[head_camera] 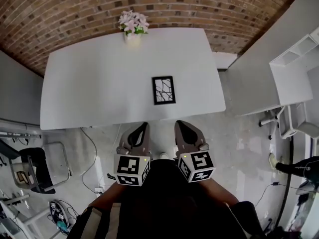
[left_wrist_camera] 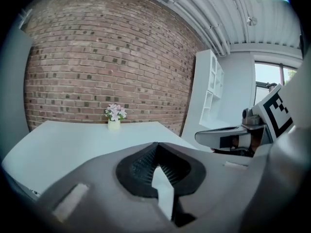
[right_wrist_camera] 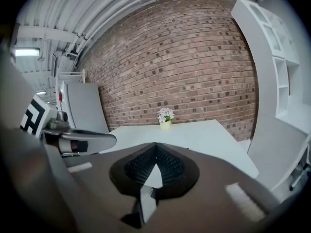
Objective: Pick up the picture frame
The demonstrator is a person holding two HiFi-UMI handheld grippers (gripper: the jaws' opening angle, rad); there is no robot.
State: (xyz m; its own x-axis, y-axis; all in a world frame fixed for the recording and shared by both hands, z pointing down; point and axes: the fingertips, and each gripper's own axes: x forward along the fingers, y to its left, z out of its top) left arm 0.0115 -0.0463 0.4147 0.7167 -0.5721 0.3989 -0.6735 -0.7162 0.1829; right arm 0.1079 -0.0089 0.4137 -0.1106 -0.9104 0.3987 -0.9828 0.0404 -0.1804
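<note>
Barely begun; picture frame (head_camera: 164, 90) lies flat, untouched, near front edge of surface (head_camera: 89, 88); left claw (head_camera: 142, 127) and right claw (head_camera: 181, 126) both closed, empty, short of that edge; reach, grip, lift all remain.

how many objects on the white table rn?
2. The picture frame lies flat toward the near edge; the flower pot stands at the far edge. None appear hidden.

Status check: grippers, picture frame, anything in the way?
Left gripper and right gripper shut, empty, near the table edge. Picture frame flat, untouched. Only flowers, far edge, no obstruction.
</note>
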